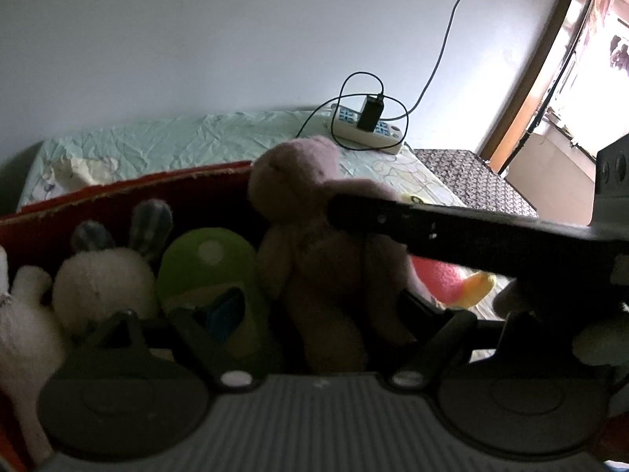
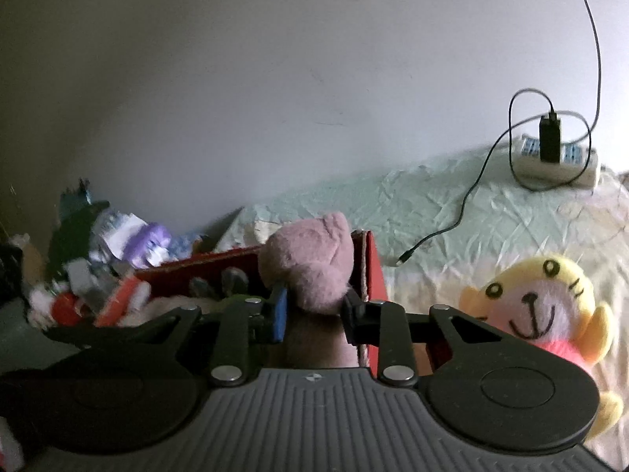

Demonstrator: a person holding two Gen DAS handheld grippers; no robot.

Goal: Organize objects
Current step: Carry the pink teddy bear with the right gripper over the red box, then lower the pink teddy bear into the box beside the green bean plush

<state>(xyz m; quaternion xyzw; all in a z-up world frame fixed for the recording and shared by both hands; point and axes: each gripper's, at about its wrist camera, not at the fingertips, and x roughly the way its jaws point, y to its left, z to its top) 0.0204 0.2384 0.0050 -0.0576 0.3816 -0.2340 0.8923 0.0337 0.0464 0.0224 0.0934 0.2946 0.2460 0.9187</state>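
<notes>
Right gripper (image 2: 312,308) jaws clamped on the pink plush bear (image 2: 310,263), upright, long axis vertical, at the red box (image 2: 373,271) corner nearest the bed's foot; left gripper (image 1: 298,338) jaws apart, empty, facing the bear.

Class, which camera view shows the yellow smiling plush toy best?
The right wrist view: the yellow plush toy shows its whole face, lying on the bed outside the red box. The left wrist view shows only its pink-and-yellow edge.
</notes>
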